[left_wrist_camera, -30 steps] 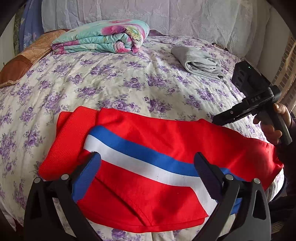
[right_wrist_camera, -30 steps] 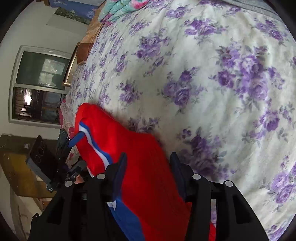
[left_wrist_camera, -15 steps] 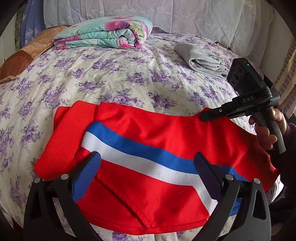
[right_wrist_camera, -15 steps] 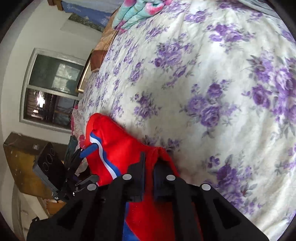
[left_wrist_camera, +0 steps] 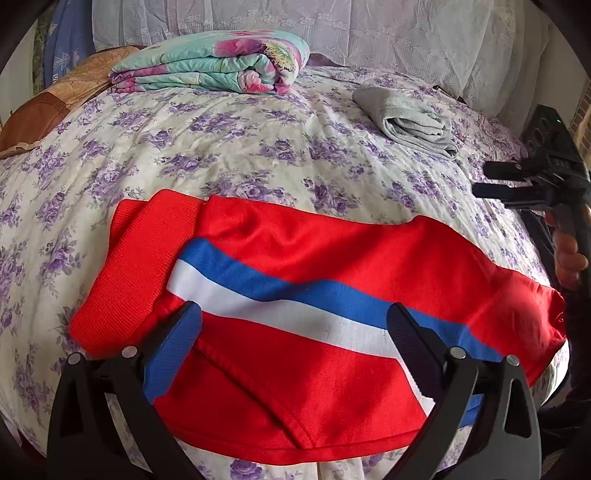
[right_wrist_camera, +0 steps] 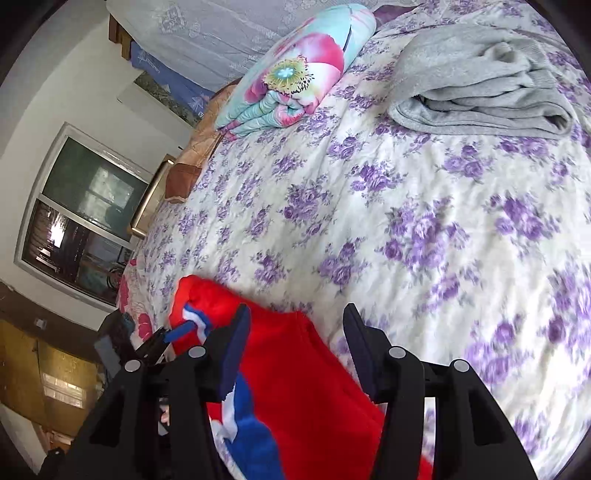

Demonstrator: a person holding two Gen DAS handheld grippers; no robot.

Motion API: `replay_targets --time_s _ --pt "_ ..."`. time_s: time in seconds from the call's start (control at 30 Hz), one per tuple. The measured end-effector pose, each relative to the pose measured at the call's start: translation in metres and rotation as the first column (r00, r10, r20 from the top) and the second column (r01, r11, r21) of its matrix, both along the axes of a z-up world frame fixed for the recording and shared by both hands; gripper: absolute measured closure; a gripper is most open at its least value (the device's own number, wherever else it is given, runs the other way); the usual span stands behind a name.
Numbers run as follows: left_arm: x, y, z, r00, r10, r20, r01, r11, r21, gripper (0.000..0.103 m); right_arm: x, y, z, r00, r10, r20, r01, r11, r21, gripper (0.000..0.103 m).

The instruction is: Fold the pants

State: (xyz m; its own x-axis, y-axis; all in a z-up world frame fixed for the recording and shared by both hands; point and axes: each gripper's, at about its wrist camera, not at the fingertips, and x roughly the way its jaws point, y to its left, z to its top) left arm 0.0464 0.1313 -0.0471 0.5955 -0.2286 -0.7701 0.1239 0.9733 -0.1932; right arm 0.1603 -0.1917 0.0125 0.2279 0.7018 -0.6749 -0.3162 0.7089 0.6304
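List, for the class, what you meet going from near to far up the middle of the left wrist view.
Left gripper → red pants → bare stretch of the floral bedsheet → folded floral quilt → white lace curtain.

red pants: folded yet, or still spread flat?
Folded. The red pants lie doubled on the floral bedspread: the ribbed waistband sits atop another layer, and a hem edge crosses below the blue-and-white stripe.

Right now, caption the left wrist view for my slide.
Open left gripper over folded red pants on the bed.
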Motion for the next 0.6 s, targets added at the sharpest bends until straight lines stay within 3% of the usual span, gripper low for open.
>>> replay_targets --time_s 0.07,0.13,0.2,0.27,0.3,0.33,0.37,0.4,0.47,0.53,0.57,0.6 --pt "-0.003 -0.003 0.005 1.000 0.009 0.013 -0.009 1.000 0.006 0.005 -0.038 -0.012 0.002 0.998 -0.050 0.030 0.051 0.999 -0.019 0.051" --pt "-0.009 -0.008 0.011 0.999 -0.005 0.040 0.005 1.000 0.002 0.005 -0.082 -0.034 -0.003 0.983 -0.160 0.090 0.166 0.984 -0.066 0.052" --pt "-0.013 -0.015 0.012 0.998 -0.021 0.063 0.020 1.000 0.014 0.005 -0.127 -0.067 -0.017 0.939 -0.312 0.145 0.328 0.939 -0.107 0.051" --pt "-0.011 -0.019 0.003 0.999 -0.014 0.044 0.012 0.999 0.049 0.005 -0.162 -0.112 -0.050 0.875 -0.476 0.088 0.484 0.867 -0.121 0.048" --pt "-0.009 -0.019 -0.004 1.000 -0.009 0.028 0.007 0.998 0.056 0.005 -0.178 -0.133 -0.069 0.836 -0.547 0.042 0.548 0.829 -0.110 0.054" --pt "-0.009 -0.020 -0.009 1.000 -0.006 0.030 0.004 0.998 0.067 0.005 -0.192 -0.150 -0.081 0.815 -0.577 0.039 0.579 0.815 -0.037 0.068" --pt "-0.011 -0.023 -0.011 0.999 -0.009 0.049 0.004 0.995 0.097 0.005 -0.201 -0.163 -0.088 0.795 -0.604 0.046 0.606 0.795 -0.032 0.099" --pt "-0.013 -0.028 -0.013 0.998 -0.012 0.058 0.004 0.991 0.137 0.005 -0.207 -0.170 -0.093 0.785 -0.618 0.052 0.619 0.785 -0.028 0.103" --pt "-0.013 -0.038 -0.018 0.997 -0.010 0.071 -0.005 0.978 0.210 0.005 -0.210 -0.170 -0.093 0.797 -0.597 0.089 0.601 0.799 -0.016 0.103" --pt "-0.011 -0.041 -0.018 0.997 0.010 0.073 -0.027 0.971 0.237 0.005 -0.212 -0.161 -0.082 0.807 -0.574 0.137 0.584 0.810 -0.052 0.094" --pt "-0.011 -0.042 -0.014 0.997 0.018 0.070 -0.034 0.973 0.228 0.005 -0.216 -0.157 -0.073 0.810 -0.563 0.164 0.577 0.815 -0.052 0.070" --pt "-0.014 -0.043 -0.009 0.998 0.016 0.068 -0.029 0.979 0.200 0.005 -0.224 -0.155 -0.060 0.802 -0.560 0.209 0.581 0.812 -0.053 0.053"
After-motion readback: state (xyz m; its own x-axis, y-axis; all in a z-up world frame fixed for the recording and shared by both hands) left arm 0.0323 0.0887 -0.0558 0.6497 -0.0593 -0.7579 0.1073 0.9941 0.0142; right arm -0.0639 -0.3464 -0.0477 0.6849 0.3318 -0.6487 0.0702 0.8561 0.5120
